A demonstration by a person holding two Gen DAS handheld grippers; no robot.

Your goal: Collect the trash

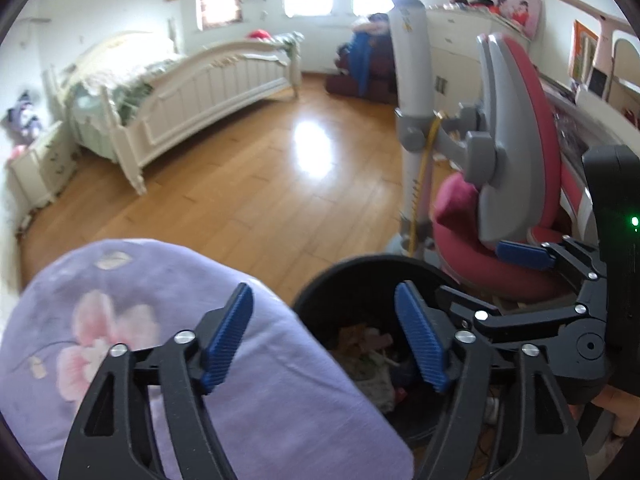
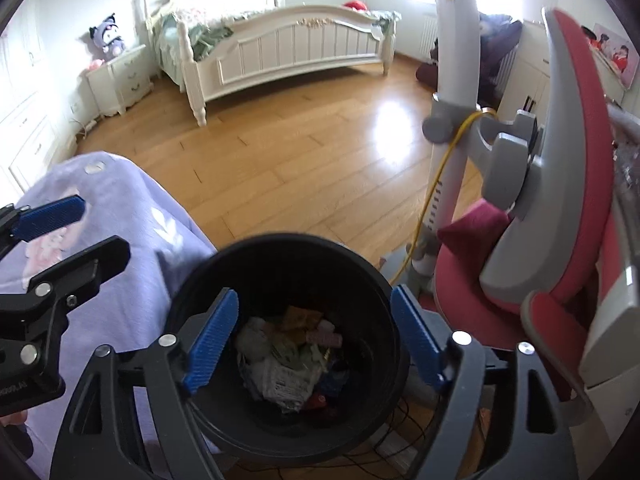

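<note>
White bed (image 2: 288, 46), purple quilt (image 1: 248, 380) and red chair (image 2: 568, 208) on wooden floor (image 2: 288, 168)

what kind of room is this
Most likely a child's bedroom: a white bed on a wooden floor, a plush toy on the nightstand, and a red study chair beside the black trash bin.

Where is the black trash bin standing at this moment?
In the right wrist view the black trash bin stands on the wooden floor at bottom centre, between the purple floral bedding on its left and the red chair on its right.
</note>
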